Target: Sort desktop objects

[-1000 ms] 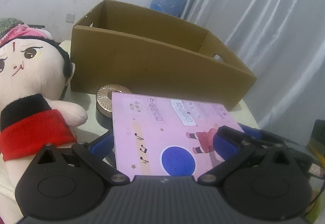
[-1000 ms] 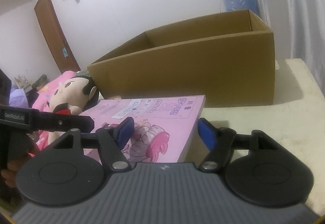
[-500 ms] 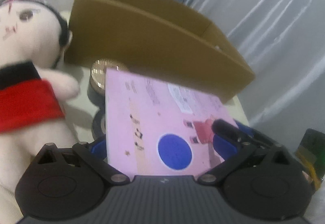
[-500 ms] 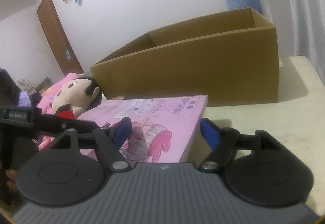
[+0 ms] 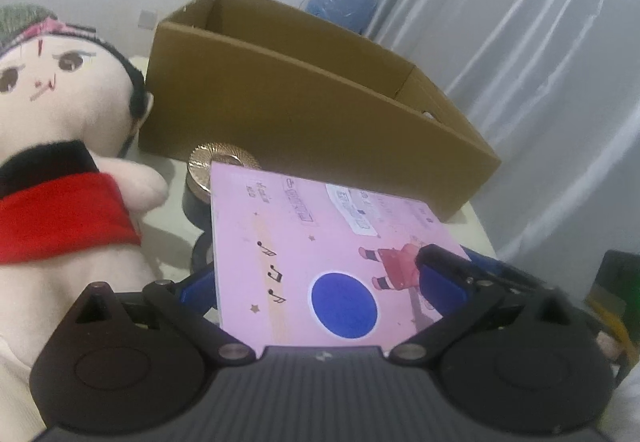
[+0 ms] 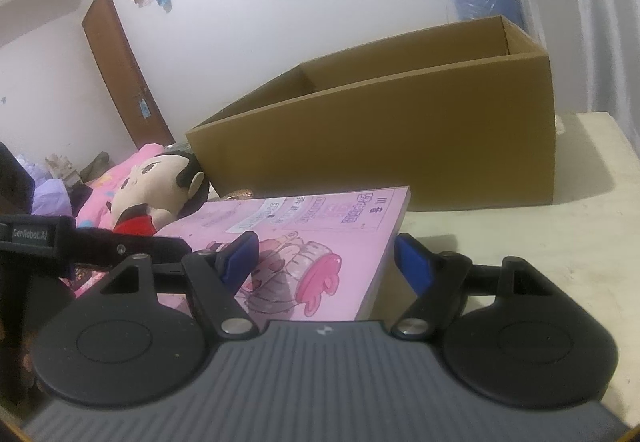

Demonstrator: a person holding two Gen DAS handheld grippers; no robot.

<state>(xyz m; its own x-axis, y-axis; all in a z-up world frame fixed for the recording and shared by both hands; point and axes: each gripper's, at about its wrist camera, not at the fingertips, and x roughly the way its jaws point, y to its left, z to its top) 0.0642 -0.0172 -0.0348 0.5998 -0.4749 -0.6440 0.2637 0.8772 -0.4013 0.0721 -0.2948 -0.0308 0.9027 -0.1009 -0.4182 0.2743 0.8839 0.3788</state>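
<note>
**Pink book lifted at one edge, box not yet reached**

White-walled room, grey curtains at the right, brown door at the far left; work surface is a cream tabletop (image 6: 568, 242). An open brown cardboard box (image 5: 320, 113) stands at the back of it, empty as far as the right wrist view shows.

The flat pink picture book with cartoon print (image 5: 320, 242) lies tilted in front of the box, its far edge over a round bronze-lidded tin (image 5: 208, 165). A plush doll with black hair and red sash (image 5: 60, 161) sits just beside the book on the left.

Left gripper (image 5: 320, 282): blue pads bear on opposite faces of the book, one pad above the cover and one below. Judged a grip on the book. Right gripper (image 6: 326, 262): fingers parted, left pad over the cover, right pad just off the book's spine edge, not pressing.

Step in hand, as judged: carry the book into the box.

Notes for doing it well:
- Hold is near one corner, so the book will sag or pivot (a thick cover helps).
- Either close the right gripper on the spine edge for support, or draw it clear.
- Raise the far edge above the box wall before moving forward.
- Watch the tin and the doll's arm; both are near enough to be dragged.
</note>
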